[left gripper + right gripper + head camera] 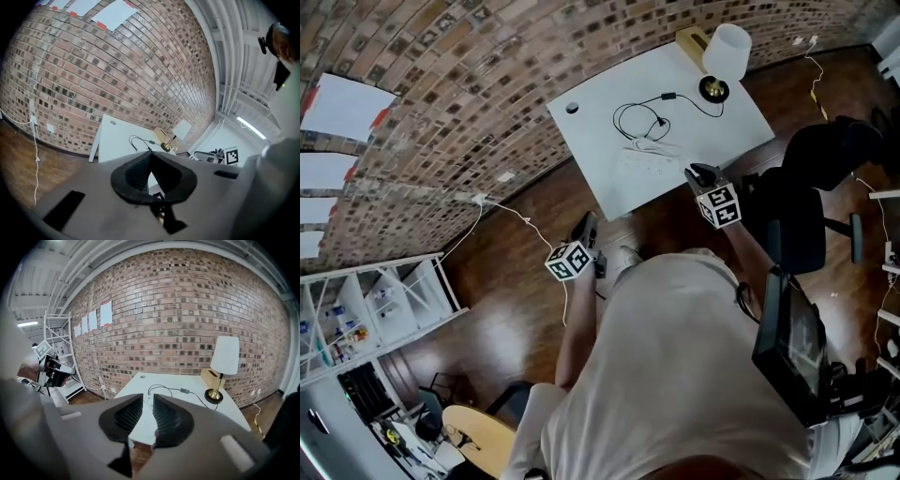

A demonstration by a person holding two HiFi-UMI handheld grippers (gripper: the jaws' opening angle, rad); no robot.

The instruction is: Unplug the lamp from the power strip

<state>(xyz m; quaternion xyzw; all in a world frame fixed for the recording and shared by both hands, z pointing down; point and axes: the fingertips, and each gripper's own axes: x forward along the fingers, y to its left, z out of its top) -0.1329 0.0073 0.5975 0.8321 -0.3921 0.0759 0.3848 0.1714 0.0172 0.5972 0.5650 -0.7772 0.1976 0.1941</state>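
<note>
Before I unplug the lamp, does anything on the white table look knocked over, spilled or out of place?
Nothing stands out. The lamp stands upright at the far corner of the table, its black cord lies in a loose loop on the tabletop, and no spill or damage shows.

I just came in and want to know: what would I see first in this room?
The white table stands out against the brick wall and dark wood floor. At its far right corner stands a lamp with a white shade and a brass base, and its black cord loops across the tabletop towards a white power strip.
</note>
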